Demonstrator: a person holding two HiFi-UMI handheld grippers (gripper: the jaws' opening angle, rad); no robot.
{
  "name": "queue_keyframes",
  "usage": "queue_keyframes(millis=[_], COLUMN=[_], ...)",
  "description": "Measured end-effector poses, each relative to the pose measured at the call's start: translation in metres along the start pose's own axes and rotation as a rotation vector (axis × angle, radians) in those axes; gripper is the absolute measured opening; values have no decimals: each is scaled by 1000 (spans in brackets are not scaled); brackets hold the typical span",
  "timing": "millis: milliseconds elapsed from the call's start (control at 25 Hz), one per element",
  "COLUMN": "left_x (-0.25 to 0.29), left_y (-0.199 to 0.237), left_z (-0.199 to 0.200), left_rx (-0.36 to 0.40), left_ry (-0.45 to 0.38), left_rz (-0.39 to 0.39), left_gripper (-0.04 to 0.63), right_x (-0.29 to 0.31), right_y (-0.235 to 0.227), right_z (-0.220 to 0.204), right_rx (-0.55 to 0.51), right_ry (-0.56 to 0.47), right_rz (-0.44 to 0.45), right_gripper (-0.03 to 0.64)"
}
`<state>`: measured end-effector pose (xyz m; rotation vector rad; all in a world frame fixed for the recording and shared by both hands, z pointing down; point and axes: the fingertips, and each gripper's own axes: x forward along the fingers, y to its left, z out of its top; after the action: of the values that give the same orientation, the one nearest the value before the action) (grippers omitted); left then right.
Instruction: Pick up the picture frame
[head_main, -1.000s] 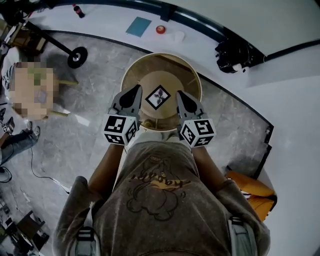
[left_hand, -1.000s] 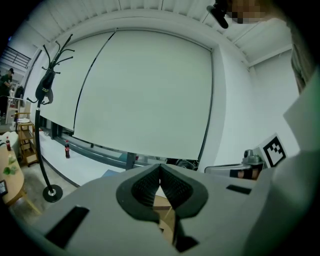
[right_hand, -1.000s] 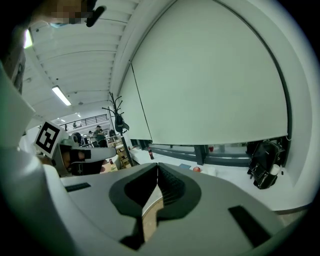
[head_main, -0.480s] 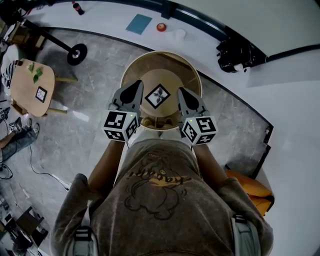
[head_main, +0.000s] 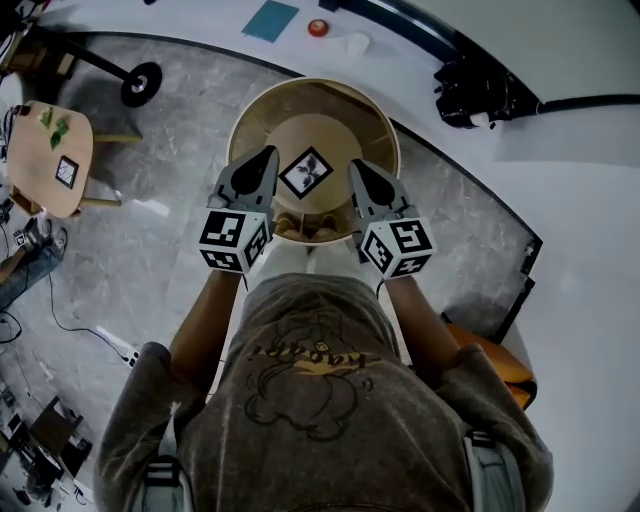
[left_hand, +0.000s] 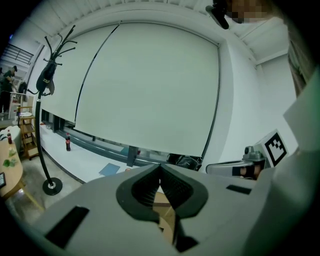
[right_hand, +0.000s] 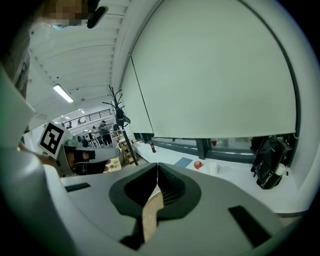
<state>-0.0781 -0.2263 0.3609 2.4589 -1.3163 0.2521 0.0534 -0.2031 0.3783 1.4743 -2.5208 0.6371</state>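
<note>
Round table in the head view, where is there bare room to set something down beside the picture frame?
Bare wood lies on the round table beyond the picture frame, up to the far rim, and in narrow strips either side of it. The near side is crowded: the left gripper and right gripper, both shut, flank the frame.

A: The round table (head_main: 340, 125) looks like pale matt wood. The floor (head_main: 140, 280) is grey veined stone with a slight sheen.
B: The left gripper (head_main: 268, 155) and right gripper (head_main: 357, 167) look like smooth matt grey plastic, ribbed black inside the jaws. The person's shirt (head_main: 320, 400) is soft cloth.
</note>
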Motion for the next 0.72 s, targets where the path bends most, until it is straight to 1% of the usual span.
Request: queue_keyframes(millis=[160, 400, 520, 720], left_x=[7, 24, 33, 50], left_y=[9, 20, 27, 42], left_z=[-19, -56, -73, -104], left_rx=[-23, -46, -65, -73], left_ry=[25, 46, 48, 39], left_rz=[6, 21, 32, 30], left_gripper=[18, 18, 18, 18], right_x=[11, 30, 40, 63], right_y=[-3, -21, -31, -44], right_z=[-19, -53, -69, -99], right_rx=[13, 34, 39, 30], right_ry=[27, 44, 45, 56], right_rz=[-1, -7, -18, -32], right_gripper=[18, 20, 20, 20])
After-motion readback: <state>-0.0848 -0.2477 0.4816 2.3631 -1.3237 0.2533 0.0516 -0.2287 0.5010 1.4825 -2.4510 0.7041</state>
